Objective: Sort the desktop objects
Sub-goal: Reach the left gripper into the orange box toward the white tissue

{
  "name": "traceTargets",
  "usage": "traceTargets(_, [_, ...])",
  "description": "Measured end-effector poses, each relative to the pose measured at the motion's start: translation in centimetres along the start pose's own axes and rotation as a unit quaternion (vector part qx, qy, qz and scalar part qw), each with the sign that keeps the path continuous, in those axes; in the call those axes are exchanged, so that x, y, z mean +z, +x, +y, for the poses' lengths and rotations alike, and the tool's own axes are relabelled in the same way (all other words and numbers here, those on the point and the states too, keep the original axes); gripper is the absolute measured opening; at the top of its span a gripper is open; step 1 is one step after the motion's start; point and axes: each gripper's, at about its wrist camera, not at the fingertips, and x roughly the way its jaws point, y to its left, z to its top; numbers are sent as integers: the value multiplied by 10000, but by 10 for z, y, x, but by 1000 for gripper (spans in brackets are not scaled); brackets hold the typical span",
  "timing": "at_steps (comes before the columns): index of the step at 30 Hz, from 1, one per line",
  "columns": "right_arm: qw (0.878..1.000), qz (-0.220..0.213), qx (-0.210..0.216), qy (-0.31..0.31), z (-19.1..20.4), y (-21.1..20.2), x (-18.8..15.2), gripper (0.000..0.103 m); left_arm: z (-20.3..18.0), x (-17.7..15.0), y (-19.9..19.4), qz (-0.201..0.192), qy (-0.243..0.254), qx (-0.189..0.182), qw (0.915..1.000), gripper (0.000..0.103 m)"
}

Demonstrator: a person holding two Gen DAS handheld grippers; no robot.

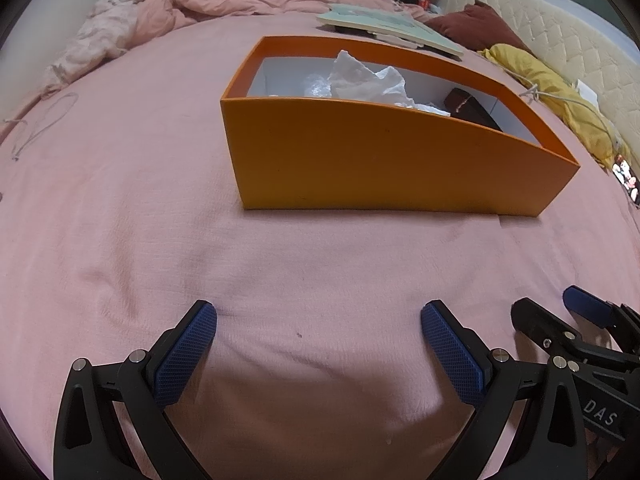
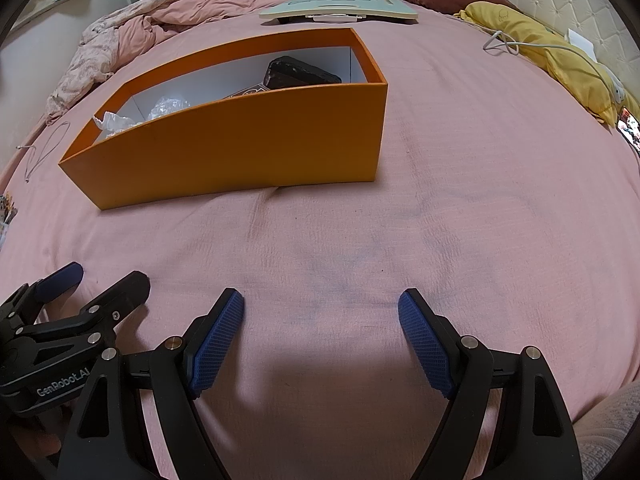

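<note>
orange box on the pink bed, both grippers empty

pink sheet (image 1: 160, 220) covers the bed, and an orange cardboard box (image 1: 380, 160) sits on it ahead of both grippers. inside lie crumpled white paper (image 1: 360, 78), a clear plastic wad (image 2: 168, 106) and a dark brown case (image 2: 298, 72) at the far right end. the left gripper (image 1: 319, 344) hovers low over the sheet with its blue fingers (image 1: 186, 354) apart, holding nothing. the right gripper (image 2: 321, 338) sits just beside it, fingers likewise spread and empty. a pale green board (image 2: 340, 6) lies beyond the box.
</note>
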Motion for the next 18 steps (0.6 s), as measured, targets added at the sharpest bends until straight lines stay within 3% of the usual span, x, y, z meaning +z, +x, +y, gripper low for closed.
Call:
traceTargets(9, [9998,177,75,46,-9,-8,12,81,8,12,-13,158,-36,26,9999,102])
traceTargets(12, [9990,-422,-113,124,-15,-30,21,81,18,21,-30,-134,-160,7,9998,98])
traceTargets(16, [9954,-927,-42,246,-24,-52,28,81,28,44,-60,-650,-220,-259,9973,69])
traceTargets(18, [9945,-972,155,349,-30,-53,26,81,16,59,-65,-658,5,-354,9972,68])
